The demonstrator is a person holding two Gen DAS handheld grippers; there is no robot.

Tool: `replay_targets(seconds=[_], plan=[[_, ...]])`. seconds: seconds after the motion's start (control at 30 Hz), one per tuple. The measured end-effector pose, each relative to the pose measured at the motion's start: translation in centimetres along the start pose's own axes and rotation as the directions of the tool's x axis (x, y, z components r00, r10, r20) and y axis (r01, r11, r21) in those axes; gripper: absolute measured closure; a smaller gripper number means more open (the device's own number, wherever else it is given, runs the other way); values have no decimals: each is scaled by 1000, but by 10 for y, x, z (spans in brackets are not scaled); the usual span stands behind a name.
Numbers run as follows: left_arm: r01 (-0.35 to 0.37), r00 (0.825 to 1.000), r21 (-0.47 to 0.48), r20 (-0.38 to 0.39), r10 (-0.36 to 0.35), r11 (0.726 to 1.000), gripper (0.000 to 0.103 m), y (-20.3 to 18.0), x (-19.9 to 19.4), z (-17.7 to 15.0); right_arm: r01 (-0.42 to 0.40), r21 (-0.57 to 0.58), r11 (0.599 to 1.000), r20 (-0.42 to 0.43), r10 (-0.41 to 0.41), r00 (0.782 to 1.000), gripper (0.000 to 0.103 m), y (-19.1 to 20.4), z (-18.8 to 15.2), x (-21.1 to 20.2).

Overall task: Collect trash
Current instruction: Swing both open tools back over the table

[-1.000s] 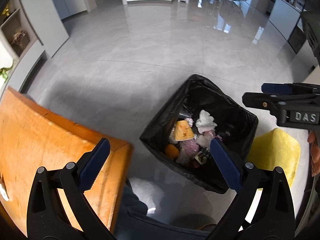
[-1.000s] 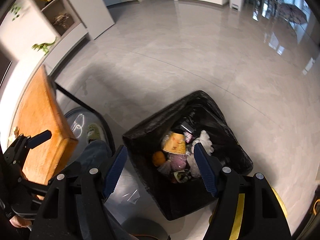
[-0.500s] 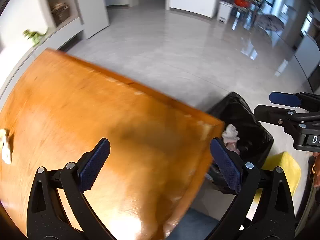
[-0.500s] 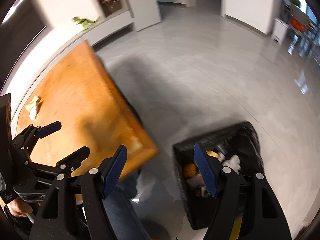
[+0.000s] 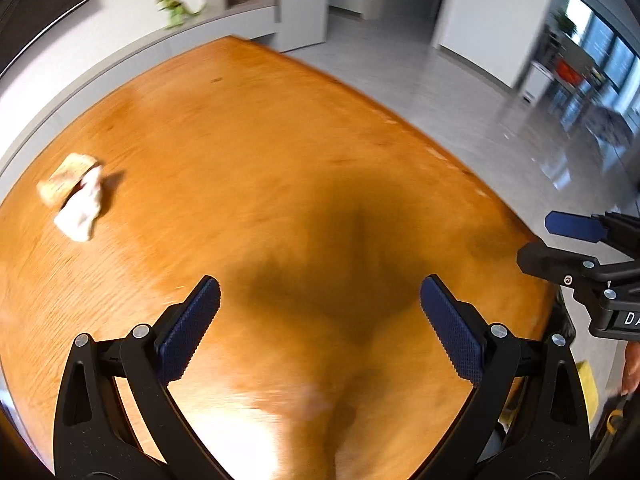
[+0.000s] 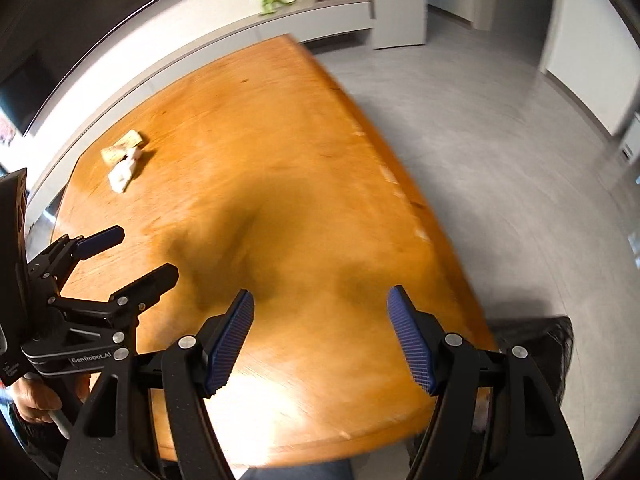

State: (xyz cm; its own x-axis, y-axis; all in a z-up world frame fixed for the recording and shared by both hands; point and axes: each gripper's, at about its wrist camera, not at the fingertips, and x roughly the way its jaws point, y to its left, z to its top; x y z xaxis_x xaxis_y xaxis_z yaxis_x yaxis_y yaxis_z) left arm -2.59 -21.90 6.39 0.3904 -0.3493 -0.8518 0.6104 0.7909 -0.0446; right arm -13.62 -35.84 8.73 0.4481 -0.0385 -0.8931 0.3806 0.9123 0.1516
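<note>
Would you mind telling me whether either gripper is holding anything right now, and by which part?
Nothing is held: the left gripper and right gripper both stand open and empty above the orange wooden table.

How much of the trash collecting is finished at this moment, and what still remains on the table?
Done: most of the wooden table is bare. In hand: nothing; the left gripper and right gripper are both open and empty above the table. Left: a white crumpled tissue and a tan wrapper touching it, near the table's far left edge. The black trash bag shows on the floor past the table's right corner.
</note>
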Motion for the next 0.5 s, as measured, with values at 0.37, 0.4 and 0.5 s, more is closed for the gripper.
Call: replay_targets(seconds=[0.37, 0.4, 0.5], plan=[[-205, 978, -279, -18, 208, 938, 6, 153, 7, 4, -98, -130, 987, -38, 94, 995, 33, 93, 57, 51], [-226, 973, -303, -21, 231, 926, 6, 168, 10, 8, -102, -139, 985, -41, 97, 994, 33, 100, 60, 55], [-232, 972, -340, -37, 233, 912, 6, 196, 23, 22, -111, -171, 979, -59, 102, 993, 33, 121, 71, 69]])
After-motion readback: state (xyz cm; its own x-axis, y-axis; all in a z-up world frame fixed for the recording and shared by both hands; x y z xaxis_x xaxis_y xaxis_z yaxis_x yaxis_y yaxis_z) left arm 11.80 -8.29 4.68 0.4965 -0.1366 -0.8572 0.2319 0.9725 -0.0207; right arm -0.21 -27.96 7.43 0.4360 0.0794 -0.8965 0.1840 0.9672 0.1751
